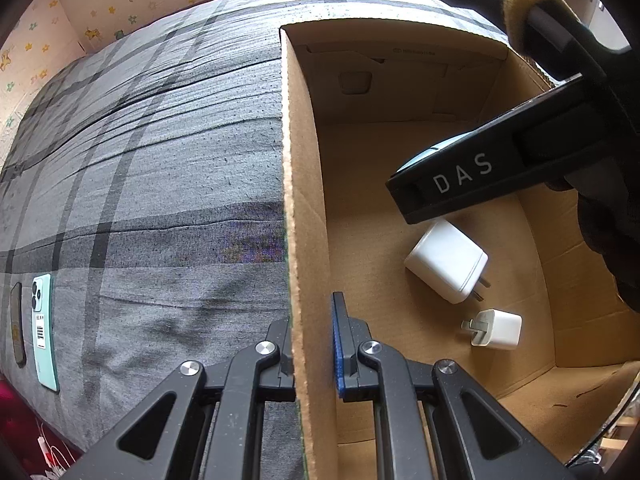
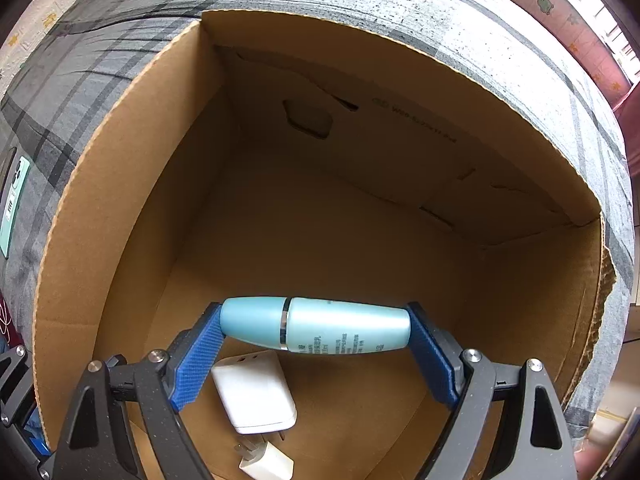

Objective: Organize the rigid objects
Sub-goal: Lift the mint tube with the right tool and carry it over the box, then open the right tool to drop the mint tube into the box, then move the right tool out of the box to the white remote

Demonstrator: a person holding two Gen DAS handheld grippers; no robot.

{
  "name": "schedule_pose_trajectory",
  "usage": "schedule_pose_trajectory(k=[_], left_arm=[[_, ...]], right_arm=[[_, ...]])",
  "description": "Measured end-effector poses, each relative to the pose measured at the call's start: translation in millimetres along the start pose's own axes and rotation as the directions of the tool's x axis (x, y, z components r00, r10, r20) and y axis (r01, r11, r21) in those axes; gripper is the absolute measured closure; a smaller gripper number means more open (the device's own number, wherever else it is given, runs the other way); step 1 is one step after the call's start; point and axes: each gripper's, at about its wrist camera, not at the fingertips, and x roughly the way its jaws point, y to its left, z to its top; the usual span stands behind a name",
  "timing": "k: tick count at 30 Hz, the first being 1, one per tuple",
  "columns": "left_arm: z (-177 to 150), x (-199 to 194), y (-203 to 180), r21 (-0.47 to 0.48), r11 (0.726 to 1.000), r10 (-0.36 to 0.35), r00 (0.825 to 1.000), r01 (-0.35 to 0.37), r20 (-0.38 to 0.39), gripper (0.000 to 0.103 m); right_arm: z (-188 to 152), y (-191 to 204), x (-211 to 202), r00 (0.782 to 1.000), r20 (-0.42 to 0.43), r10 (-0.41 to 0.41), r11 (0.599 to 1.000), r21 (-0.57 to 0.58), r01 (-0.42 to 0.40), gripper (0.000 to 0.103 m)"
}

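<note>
A brown cardboard box (image 2: 132,208) stands open on a grey plaid bed cover. My right gripper (image 2: 316,330) points down into it, shut end to end on a light blue bottle (image 2: 320,326) held crosswise above the box floor. The right gripper's black body (image 1: 472,176) also shows in the left wrist view, inside the box. Two white plug chargers lie on the box floor: a large charger (image 1: 446,262) (image 2: 254,390) and a small charger (image 1: 496,328) (image 2: 268,460). My left gripper (image 1: 312,344) is shut on the box's left wall (image 1: 302,208), one finger on each side.
On the bed cover (image 1: 160,160) left of the box lie a mint green phone (image 1: 44,330) (image 2: 14,200) and a dark phone (image 1: 17,324) beside it. A papered wall (image 1: 100,4) with star prints runs behind the bed. White cables (image 1: 52,450) lie at the lower left edge.
</note>
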Motion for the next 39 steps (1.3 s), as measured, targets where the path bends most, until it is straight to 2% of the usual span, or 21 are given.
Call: schedule_pose_trajectory(k=[7, 13, 20, 28, 29, 39], left_arm=[[1.0, 0.3, 0.6, -0.001, 1.0, -0.001, 1.0, 0.001, -0.002, 0.091], [0.5, -0.2, -0.1, -0.001, 1.0, 0.001, 1.0, -0.001, 0.0, 0.091], [0.6, -0.9, 0.7, -0.008, 1.0, -0.003, 1.0, 0.003, 0.0, 0.091], [-0.4, -1.4, 1.3, -0.014, 1.0, -0.007, 1.0, 0.007, 0.002, 0.091], [-0.5, -1.4, 1.0, -0.014, 1.0, -0.006, 1.0, 0.006, 0.002, 0.091], [0.8, -0.6, 2.3, -0.018, 1.0, -0.006, 1.0, 0.006, 0.002, 0.091]], right_arm=[[2.1, -2.9, 6.9, 1.0, -0.018, 0.011, 1.0, -0.001, -0.011, 0.012], [0.6, -5.2, -6.8, 1.0, 0.024, 0.013, 1.0, -0.004, -0.013, 0.009], [-5.4, -8.7, -34.0, 0.996, 0.089, -0.019, 1.0, -0.008, 0.019, 0.008], [-27.1, -20.6, -68.3, 0.988, 0.148, -0.032, 0.999, 0.033, 0.028, 0.008], [-20.0, -15.5, -68.8, 0.987, 0.154, -0.036, 0.999, 0.037, 0.031, 0.008], [-46.6, -44.8, -110.9, 0.974, 0.21, -0.08, 0.993, 0.107, 0.058, 0.008]])
